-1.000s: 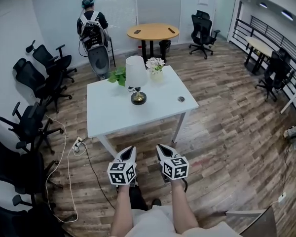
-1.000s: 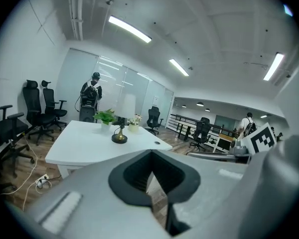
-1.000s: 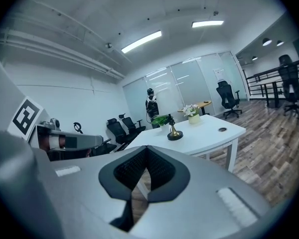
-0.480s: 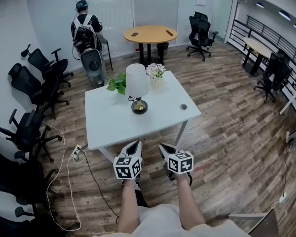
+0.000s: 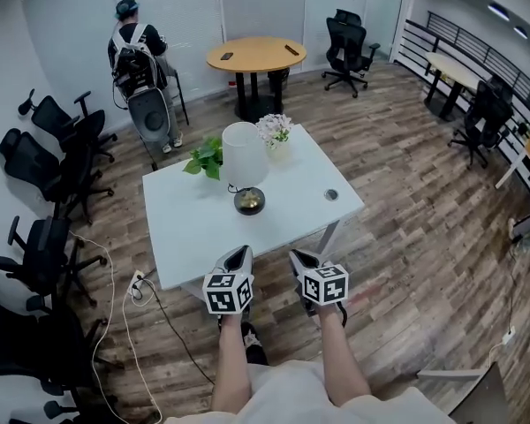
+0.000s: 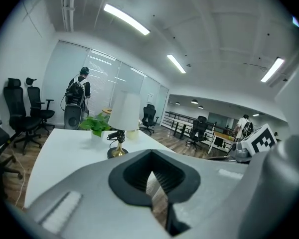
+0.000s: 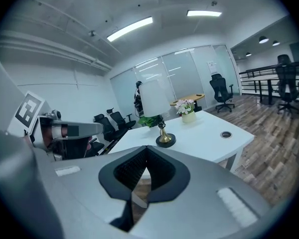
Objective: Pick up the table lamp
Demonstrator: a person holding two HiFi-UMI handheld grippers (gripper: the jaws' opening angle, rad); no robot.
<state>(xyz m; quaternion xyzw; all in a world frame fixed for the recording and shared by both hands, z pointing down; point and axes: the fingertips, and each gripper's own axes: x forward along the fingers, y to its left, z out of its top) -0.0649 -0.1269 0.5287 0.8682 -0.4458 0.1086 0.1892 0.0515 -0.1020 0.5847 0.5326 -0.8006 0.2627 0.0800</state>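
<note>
white-shade table lamp with brass stem and dark round base [image 5: 245, 155] stands upright mid white table [image 5: 185, 228], long axis vertical. left gripper [image 5: 238, 254] and right gripper [image 5: 300, 259] both closed, empty, at near edge. lamp straight ahead, left looks nearer.

Plant [image 5: 205, 159] and flowers [image 5: 275, 131] on table [image 5: 194, 228]

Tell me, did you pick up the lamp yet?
Not yet. Done: nothing; the lamp stands on the table, untouched. In hand: nothing; the left gripper and right gripper are both shut and empty, near the table's front edge. Left: reach the lamp, open, grip it and lift.
</note>
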